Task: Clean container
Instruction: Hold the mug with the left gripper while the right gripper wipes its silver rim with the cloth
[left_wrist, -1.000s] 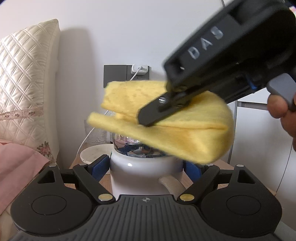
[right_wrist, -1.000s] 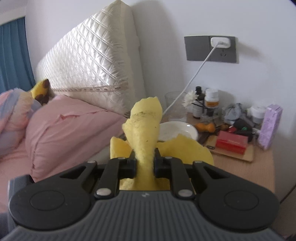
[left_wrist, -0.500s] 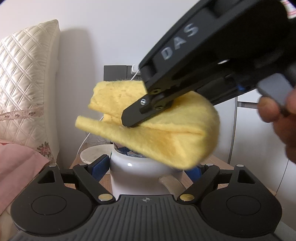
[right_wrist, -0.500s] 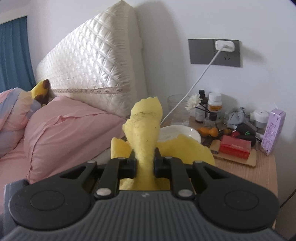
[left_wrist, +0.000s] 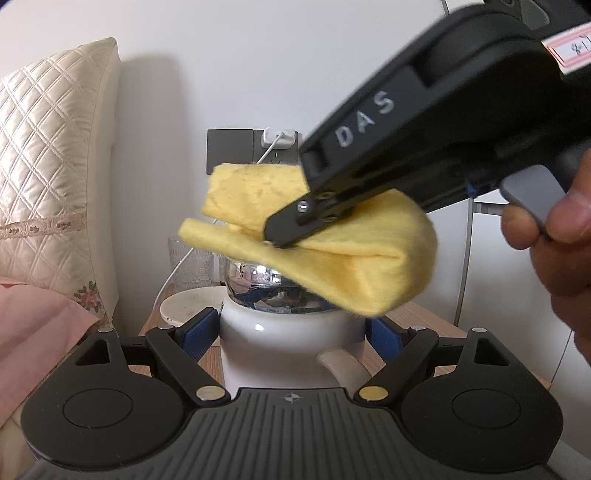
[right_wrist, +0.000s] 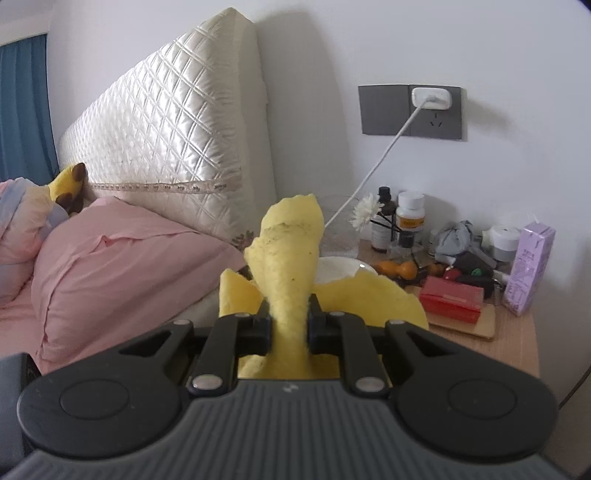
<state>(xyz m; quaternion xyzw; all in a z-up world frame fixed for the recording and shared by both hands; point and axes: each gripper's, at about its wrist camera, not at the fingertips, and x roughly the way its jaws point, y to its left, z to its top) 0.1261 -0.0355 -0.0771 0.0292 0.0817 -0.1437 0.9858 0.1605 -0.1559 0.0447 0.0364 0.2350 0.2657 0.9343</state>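
White ceramic fills the left gripper's (left_wrist: 291, 332) wide jaws: a handled container (left_wrist: 288, 347) with a shiny metal lining, braced between blue pads above a wooden bedside table (left_wrist: 424, 321), handle towards the camera. Just over its open mouth hangs a folded yellow cloth (left_wrist: 325, 258), pinched tight in the right gripper (right_wrist: 290, 325), whose trigger a person's hand (left_wrist: 554, 243) squeezes. The cloth sits at the rim without clearly entering, so wiping the interior appears to be yet to come; how clean the inside is cannot be told. Behind stand a white dish (left_wrist: 188, 306) and a glass tumbler (left_wrist: 190, 264).
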